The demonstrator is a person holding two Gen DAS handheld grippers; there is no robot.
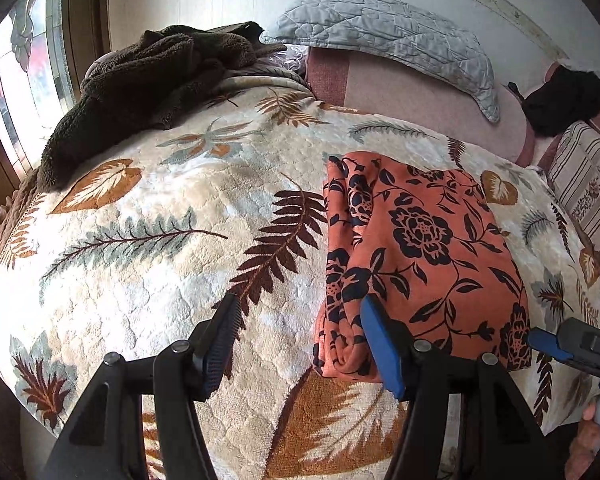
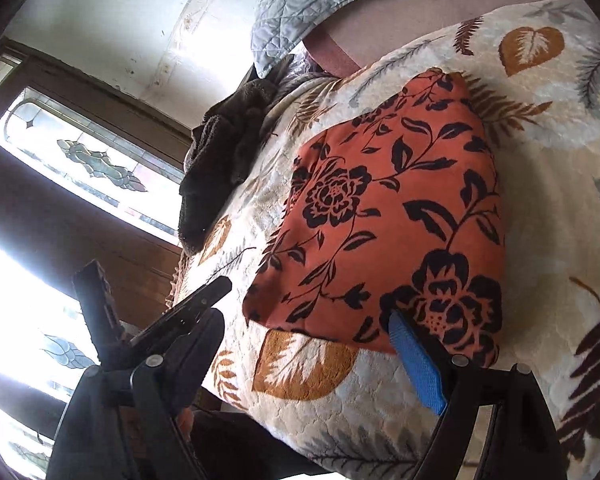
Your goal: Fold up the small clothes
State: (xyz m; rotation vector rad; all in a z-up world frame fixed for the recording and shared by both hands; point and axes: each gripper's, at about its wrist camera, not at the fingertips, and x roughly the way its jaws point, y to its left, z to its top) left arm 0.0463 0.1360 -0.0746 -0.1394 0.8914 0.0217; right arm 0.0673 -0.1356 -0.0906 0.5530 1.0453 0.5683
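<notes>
An orange garment with black flowers (image 1: 416,256) lies folded into a rough rectangle on the leaf-patterned blanket (image 1: 172,240). It also shows in the right wrist view (image 2: 388,216). My left gripper (image 1: 300,308) is open and empty, just above the garment's near left corner, its blue finger over the cloth's edge. My right gripper (image 2: 308,300) is open and empty at the garment's near edge. It shows at the far right of the left wrist view (image 1: 572,348).
A dark brown fleece (image 1: 140,92) lies bunched at the far left of the bed, also in the right wrist view (image 2: 224,160). A grey quilted pillow (image 1: 388,36) leans on a pink bolster (image 1: 420,96). A stained-glass window (image 2: 88,160) is at the left.
</notes>
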